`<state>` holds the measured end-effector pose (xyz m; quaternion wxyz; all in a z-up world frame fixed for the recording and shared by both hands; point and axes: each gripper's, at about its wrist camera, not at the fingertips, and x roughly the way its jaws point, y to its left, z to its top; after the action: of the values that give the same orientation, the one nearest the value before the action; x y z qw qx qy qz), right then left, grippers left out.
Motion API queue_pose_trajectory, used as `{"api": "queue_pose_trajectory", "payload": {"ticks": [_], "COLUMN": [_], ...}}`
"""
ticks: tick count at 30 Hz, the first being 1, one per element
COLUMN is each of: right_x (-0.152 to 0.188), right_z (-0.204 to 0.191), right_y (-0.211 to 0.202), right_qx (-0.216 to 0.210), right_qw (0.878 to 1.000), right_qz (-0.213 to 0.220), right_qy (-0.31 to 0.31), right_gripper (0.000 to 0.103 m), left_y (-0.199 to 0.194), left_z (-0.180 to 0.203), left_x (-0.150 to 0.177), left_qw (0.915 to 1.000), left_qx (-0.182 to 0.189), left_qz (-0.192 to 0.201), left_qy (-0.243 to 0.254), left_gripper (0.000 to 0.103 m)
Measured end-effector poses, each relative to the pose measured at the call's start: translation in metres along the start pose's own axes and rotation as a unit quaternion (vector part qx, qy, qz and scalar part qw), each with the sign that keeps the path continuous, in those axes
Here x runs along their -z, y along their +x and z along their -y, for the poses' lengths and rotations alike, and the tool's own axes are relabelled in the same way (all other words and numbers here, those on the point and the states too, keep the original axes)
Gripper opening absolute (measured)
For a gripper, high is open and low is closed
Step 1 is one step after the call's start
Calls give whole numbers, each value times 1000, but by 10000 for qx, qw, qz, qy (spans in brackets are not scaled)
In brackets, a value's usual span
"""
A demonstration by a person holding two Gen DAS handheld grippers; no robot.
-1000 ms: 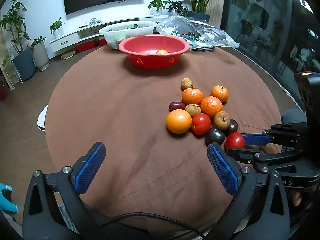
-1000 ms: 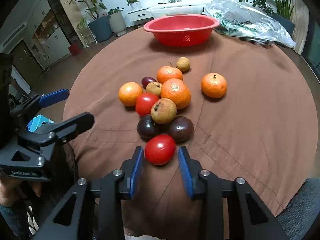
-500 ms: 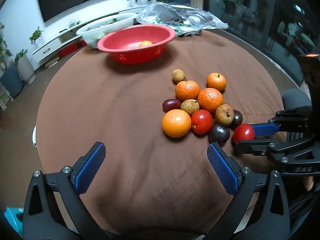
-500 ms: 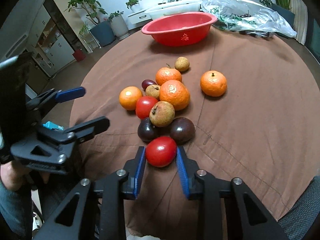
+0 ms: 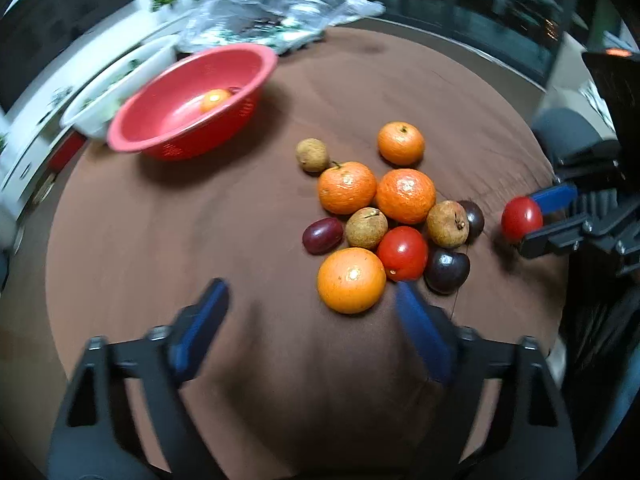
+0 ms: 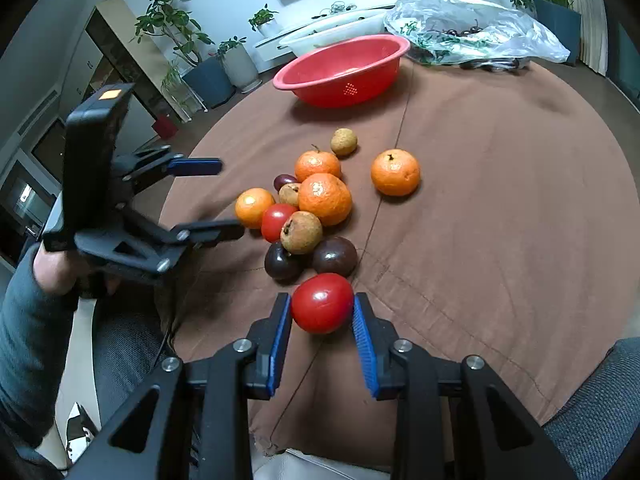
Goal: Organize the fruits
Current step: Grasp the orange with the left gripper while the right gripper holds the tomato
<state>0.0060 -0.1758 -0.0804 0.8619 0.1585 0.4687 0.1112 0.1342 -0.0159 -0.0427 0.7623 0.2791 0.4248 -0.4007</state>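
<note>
A pile of oranges, brown fruits, dark plums and a red tomato (image 5: pixel 402 252) lies on the brown cloth (image 5: pixel 200 220). My right gripper (image 6: pixel 321 300) is shut on a second red tomato (image 6: pixel 322 304), held just clear of the two dark plums (image 6: pixel 334 256). In the left wrist view that held tomato (image 5: pixel 520 218) sits right of the pile. My left gripper (image 5: pixel 310 292) hovers at the pile's near side, its jaws closing. An orange (image 5: pixel 351 280) lies just ahead, by its right finger, and neither pad presses on it. The red bowl (image 5: pixel 160 120) at the back holds one orange (image 5: pixel 214 100).
A white basin (image 5: pixel 116 84) stands behind the red bowl and a crumpled plastic bag (image 5: pixel 280 12) lies at the table's far edge. A person's grey-clad knee (image 6: pixel 592 400) is at the near right. Potted plants (image 6: pixel 176 32) stand along the wall.
My left gripper has moved in on the pile, rolled, and its jaws have narrowed. The right gripper has closed tighter on the tomato and drawn it slightly away from the dark plums.
</note>
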Motion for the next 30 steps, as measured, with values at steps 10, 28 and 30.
{"api": "queue_pose_trajectory", "payload": {"ticks": [10, 28, 30], "right_x": [-1, -8, -11], "right_z": [2, 11, 16], "right_y": [1, -5, -8], "right_qx": [-27, -35, 13], "right_qw": [10000, 9999, 9998], "right_qz": [-20, 115, 155], "right_qy": [9, 101, 137], "right_gripper": [34, 34, 34], "left_y": [19, -3, -13], "left_z": [9, -7, -17], "left_x": [-4, 8, 8], "left_qw": [9967, 9981, 9966], "left_qx": [533, 526, 507], "left_qz": [-182, 213, 370], "left_qy": [585, -239, -527], "left_gripper": [49, 35, 35]}}
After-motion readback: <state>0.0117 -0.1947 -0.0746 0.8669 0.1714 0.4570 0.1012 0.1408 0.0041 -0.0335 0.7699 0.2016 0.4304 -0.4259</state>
